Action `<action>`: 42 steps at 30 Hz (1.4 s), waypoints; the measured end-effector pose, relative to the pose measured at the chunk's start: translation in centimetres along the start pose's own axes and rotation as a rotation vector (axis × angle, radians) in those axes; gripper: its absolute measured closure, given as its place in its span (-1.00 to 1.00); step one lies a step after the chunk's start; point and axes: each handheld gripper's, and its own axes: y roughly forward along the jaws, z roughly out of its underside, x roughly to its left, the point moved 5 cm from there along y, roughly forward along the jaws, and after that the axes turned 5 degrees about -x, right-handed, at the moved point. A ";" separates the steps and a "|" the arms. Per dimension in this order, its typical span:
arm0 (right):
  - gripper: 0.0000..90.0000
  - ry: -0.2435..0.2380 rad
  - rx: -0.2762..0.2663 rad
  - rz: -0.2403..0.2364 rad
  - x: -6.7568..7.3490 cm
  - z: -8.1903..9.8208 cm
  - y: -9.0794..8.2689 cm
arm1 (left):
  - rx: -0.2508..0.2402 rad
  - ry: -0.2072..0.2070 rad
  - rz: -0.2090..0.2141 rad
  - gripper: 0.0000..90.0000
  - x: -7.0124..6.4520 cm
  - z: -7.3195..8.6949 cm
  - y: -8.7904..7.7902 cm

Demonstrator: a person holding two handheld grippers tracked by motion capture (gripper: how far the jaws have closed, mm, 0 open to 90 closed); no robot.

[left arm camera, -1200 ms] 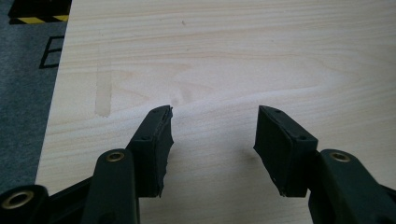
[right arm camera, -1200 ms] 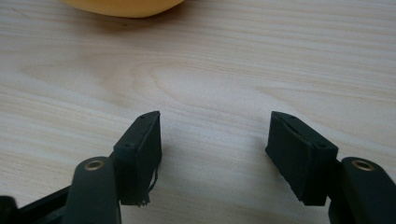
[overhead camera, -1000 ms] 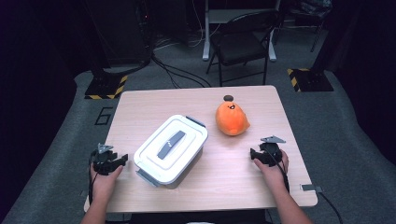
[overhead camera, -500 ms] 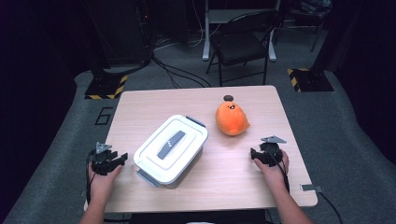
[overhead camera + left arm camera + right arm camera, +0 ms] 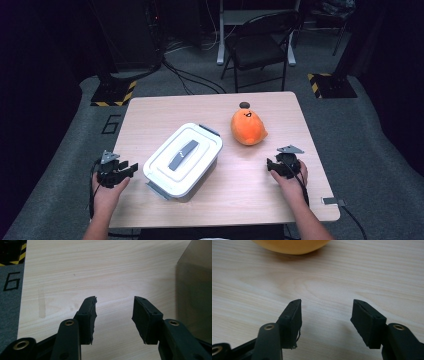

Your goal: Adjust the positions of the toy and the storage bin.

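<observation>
A white lidded box (image 5: 183, 158) with a grey handle and grey side clips lies at an angle on the wooden table (image 5: 210, 107). An orange plush toy (image 5: 247, 127) with a small face sits to its right, further back. My left gripper (image 5: 127, 167) rests at the table's left edge, just left of the box, open with nothing between its fingers; the box wall (image 5: 197, 290) shows at the right of the left gripper view (image 5: 113, 308). My right gripper (image 5: 272, 165) is open near the front right, a short way in front of the plush (image 5: 292, 246); bare wood lies between its fingertips (image 5: 325, 308).
A black chair (image 5: 260, 47) stands on the floor beyond the table's far edge. Yellow-and-black striped floor plates (image 5: 112, 92) lie left and right behind the table. A grey "6" marker (image 5: 11, 281) sits on the floor by the table's left edge. A cable trails off the front right corner.
</observation>
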 end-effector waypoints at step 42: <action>0.75 -0.141 -0.104 -0.362 12.0 -4.7 -1.7 | 0.005 -0.004 0.107 0.60 -2.0 -1.4 -1.2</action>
